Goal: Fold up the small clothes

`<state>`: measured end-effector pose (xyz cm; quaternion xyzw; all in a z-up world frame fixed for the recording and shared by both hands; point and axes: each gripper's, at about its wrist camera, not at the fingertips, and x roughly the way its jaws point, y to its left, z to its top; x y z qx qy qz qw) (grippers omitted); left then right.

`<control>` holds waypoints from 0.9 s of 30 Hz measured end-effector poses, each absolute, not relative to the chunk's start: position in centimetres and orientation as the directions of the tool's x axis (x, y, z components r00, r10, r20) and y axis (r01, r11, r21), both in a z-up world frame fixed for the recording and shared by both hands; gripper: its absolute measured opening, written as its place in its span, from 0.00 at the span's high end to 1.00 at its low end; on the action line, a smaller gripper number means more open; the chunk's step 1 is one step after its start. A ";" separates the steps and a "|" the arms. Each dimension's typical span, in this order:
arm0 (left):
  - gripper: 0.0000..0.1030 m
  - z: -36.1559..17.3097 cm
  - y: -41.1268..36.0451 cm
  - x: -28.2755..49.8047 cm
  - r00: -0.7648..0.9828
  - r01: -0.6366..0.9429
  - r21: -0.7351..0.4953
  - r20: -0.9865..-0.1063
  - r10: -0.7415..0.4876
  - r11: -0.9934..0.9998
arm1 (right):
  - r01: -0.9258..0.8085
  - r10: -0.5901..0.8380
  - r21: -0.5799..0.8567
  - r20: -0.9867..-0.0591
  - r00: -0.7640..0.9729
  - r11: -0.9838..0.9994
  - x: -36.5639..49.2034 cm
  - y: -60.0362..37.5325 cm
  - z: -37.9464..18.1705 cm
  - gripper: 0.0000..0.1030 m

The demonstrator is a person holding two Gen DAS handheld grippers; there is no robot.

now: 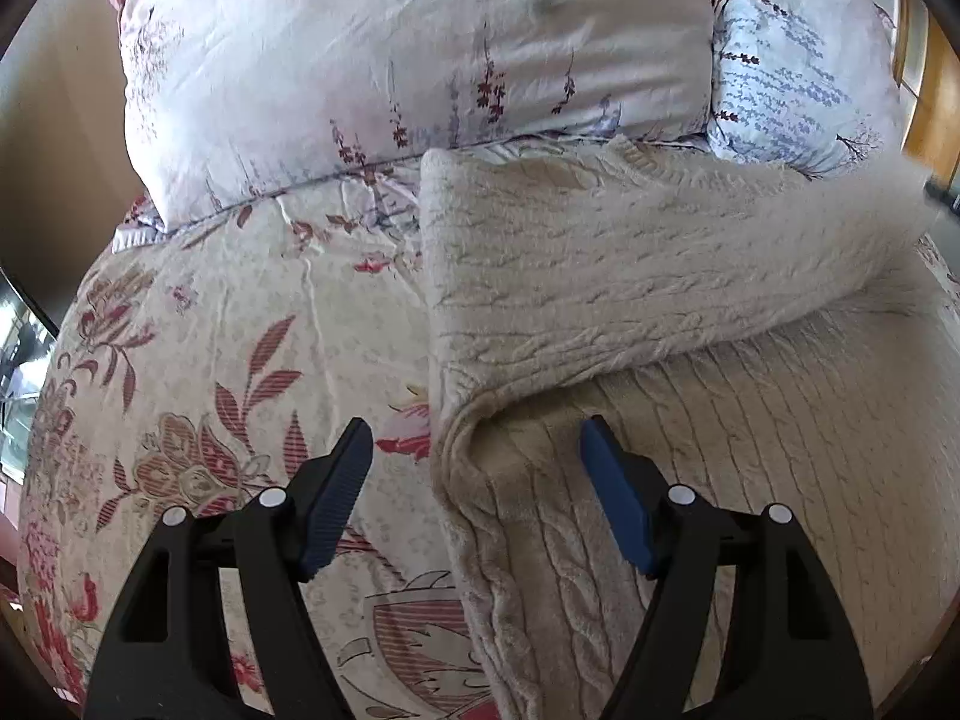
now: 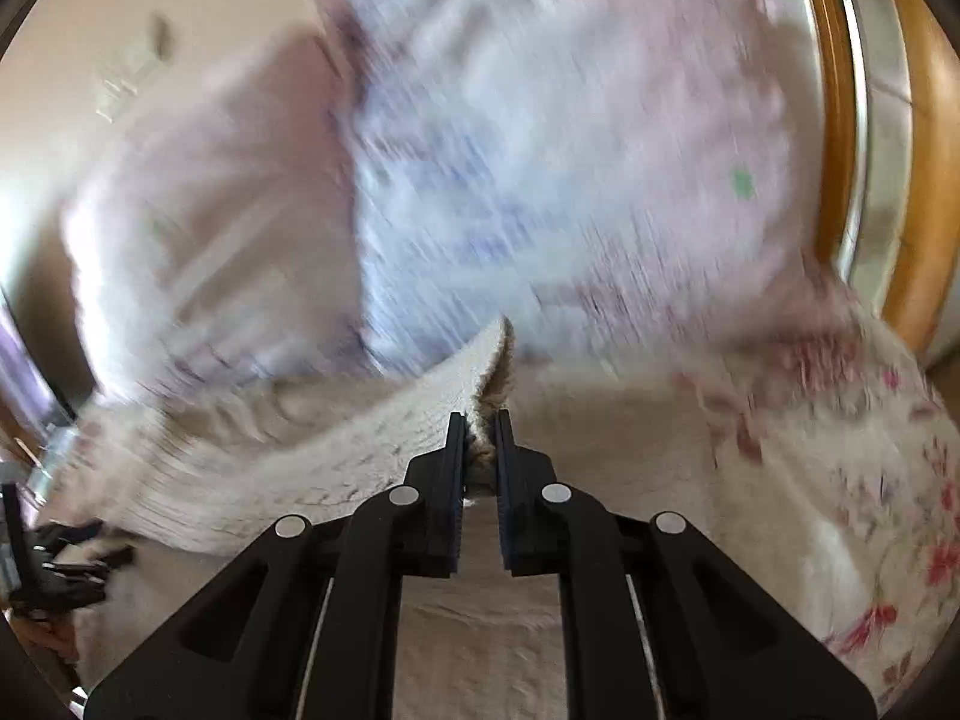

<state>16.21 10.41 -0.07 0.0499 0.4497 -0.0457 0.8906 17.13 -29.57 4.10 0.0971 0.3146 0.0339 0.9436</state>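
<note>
A cream cable-knit sweater (image 1: 690, 420) lies on the flowered bedspread (image 1: 210, 372), its upper part doubled over the lower part. My left gripper (image 1: 474, 438) hovers open above the sweater's left edge, one blue pad over the bedspread and the other over the knit, nothing between them. In the blurred right wrist view my right gripper (image 2: 480, 438) is shut on a corner of the sweater (image 2: 336, 444), which rises off the bed and stretches away to the left. The left gripper (image 2: 54, 564) shows dimly at that view's left edge.
Two large pillows lean at the head of the bed, a pale pink one (image 1: 390, 60) and a blue-printed one (image 1: 798, 72). A wooden frame (image 2: 924, 180) stands to the right. The bed's left edge drops off toward a beige wall (image 1: 54, 138).
</note>
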 end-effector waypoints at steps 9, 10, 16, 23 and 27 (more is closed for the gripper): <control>0.30 0.0 11.7 15.5 0.580 0.132 -0.076 -0.803 -0.139 0.988 | 0.119 0.146 0.297 -0.733 0.665 0.948 17.3 -32.4 -0.6 0.71; 0.30 0.1 12.0 15.1 0.580 0.138 -0.112 -0.797 -0.172 0.984 | 0.106 0.177 0.332 -0.716 0.675 0.937 16.4 -33.1 -0.1 0.53; 0.32 0.5 14.5 11.0 0.570 0.181 -0.331 -0.732 -0.373 0.926 | -0.003 0.366 0.505 -0.620 0.694 0.863 10.4 -38.0 1.5 0.37; 0.38 -0.4 16.4 6.9 0.533 0.175 -0.499 -0.676 -0.508 0.848 | 0.021 0.406 0.546 -0.648 0.645 0.838 3.1 -42.3 -1.3 0.43; 0.42 -0.7 16.5 4.9 0.523 0.191 -0.532 -0.656 -0.544 0.825 | 0.043 0.442 0.595 -0.641 0.628 0.802 0.4 -43.5 -3.0 0.48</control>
